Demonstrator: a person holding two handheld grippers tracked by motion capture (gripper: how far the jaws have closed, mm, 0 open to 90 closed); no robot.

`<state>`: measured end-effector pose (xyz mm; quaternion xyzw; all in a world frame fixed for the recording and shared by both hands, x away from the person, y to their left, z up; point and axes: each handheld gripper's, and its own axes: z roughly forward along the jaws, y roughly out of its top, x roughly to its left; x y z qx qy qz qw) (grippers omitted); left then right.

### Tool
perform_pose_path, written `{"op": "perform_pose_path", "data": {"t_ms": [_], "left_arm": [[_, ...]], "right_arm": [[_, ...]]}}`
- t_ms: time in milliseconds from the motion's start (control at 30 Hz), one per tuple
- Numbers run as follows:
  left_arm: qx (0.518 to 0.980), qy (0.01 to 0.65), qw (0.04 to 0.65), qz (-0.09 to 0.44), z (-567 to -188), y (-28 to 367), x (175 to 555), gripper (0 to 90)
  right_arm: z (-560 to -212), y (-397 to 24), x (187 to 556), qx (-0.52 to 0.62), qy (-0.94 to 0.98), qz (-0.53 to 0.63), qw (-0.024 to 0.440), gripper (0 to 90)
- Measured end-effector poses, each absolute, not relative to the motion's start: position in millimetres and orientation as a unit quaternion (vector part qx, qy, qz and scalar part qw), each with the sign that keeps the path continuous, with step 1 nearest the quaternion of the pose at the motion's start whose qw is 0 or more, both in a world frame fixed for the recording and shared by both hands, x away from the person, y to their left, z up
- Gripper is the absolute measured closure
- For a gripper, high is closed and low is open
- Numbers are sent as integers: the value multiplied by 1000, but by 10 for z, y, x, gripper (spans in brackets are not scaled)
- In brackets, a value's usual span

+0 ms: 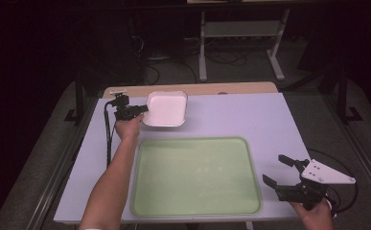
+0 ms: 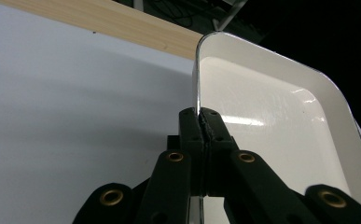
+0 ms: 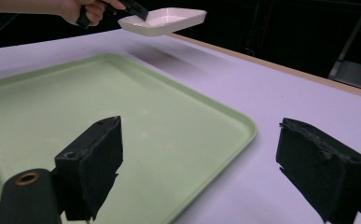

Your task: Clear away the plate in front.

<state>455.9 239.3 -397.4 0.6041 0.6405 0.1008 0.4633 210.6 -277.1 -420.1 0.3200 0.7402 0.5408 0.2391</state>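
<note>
Dish (image 1: 165,109): white, at 11 o'clock beyond tray (image 1: 195,176); I'm pinching its rim with left gripper (image 1: 144,109), holding it off the table, likely for carrying to tray. Right gripper (image 1: 275,170): idling spread at 4 o'clock.

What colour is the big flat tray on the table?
Pale green, clearest in the high view.

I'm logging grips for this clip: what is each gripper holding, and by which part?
The left gripper pinches the white dish by its rim and holds it off the table. The right gripper is open and holds nothing.
</note>
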Motion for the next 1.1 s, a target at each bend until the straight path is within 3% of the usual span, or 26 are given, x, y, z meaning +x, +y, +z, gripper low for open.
{"op": "perform_pose_path", "data": {"t_ms": [1100], "left_arm": [[596, 623, 499, 86, -3803, 2350, 4116, 885]], "right_arm": [[-4204, -2771, 2101, 326, 735, 541, 247, 137]]}}
